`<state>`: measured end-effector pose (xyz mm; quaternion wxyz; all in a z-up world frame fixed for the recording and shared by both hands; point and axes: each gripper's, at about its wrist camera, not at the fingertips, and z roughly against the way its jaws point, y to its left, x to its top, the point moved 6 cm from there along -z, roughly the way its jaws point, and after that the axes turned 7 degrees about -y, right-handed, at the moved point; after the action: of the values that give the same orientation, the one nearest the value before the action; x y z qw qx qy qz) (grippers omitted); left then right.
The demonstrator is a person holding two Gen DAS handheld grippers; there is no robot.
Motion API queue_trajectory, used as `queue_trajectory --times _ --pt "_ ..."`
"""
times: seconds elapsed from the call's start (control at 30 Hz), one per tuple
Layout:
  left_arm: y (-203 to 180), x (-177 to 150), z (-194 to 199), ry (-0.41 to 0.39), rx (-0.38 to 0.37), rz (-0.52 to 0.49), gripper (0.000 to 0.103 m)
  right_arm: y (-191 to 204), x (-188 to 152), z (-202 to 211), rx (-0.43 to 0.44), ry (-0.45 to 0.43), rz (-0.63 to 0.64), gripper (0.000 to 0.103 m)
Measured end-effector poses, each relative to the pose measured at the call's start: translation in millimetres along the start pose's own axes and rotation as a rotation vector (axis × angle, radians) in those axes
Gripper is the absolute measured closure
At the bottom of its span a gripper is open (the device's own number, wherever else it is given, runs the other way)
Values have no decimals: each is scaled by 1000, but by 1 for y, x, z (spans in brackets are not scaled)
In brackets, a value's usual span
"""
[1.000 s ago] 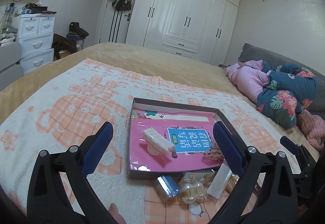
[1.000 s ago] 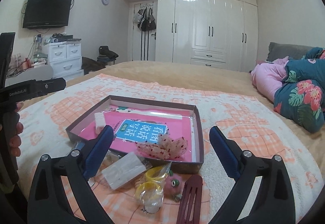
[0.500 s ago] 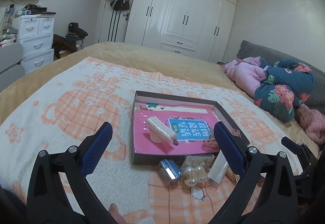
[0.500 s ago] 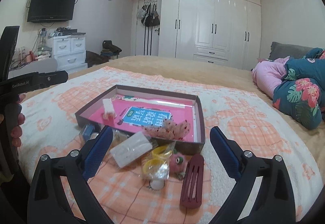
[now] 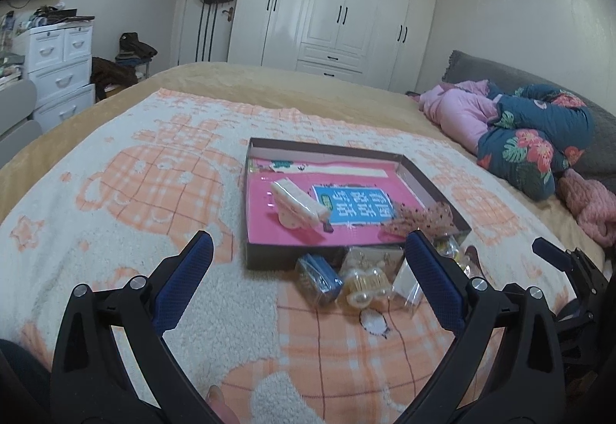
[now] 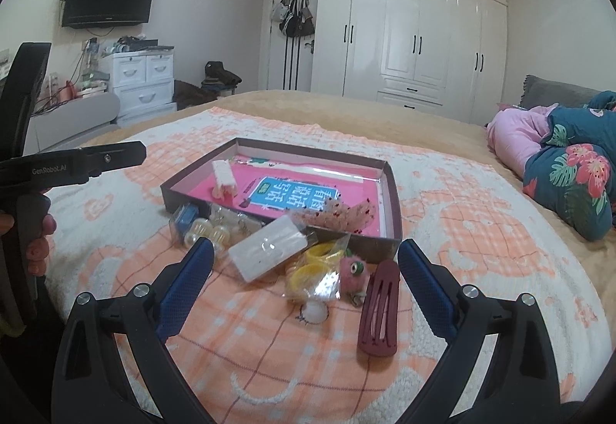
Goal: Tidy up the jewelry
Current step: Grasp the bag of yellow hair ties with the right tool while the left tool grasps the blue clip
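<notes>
A shallow brown box with a pink lining lies on the bed blanket. Inside it are a cream hair clip and a speckled pink scrunchie. Loose items lie in front of the box: a blue clip, pearl hair ties, a clear packet, yellow bands in a bag, a pink pompom and a maroon hair clip. My left gripper and right gripper are open and empty, held back above the blanket.
The orange and white blanket covers the bed. Folded pink and floral bedding lies at the right. A white wardrobe and drawers stand beyond the bed. The left gripper's body shows at the left of the right wrist view.
Both grippers have pulled back from the box, so the box and loose items look farther away. More of the loose items now show. Both stayed open.
</notes>
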<state>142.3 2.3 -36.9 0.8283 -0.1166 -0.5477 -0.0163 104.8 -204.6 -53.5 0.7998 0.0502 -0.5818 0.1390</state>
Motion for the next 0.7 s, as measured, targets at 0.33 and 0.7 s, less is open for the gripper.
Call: queue_trajectory --times 0.33,0.7 --pt "-8 -22 -7 75 -13 -28 12 6 -14 5 4 42 7 9" --pt "-5 -42 -23 148 -9 -25 12 6 -31 -13 -24 99 20 10"
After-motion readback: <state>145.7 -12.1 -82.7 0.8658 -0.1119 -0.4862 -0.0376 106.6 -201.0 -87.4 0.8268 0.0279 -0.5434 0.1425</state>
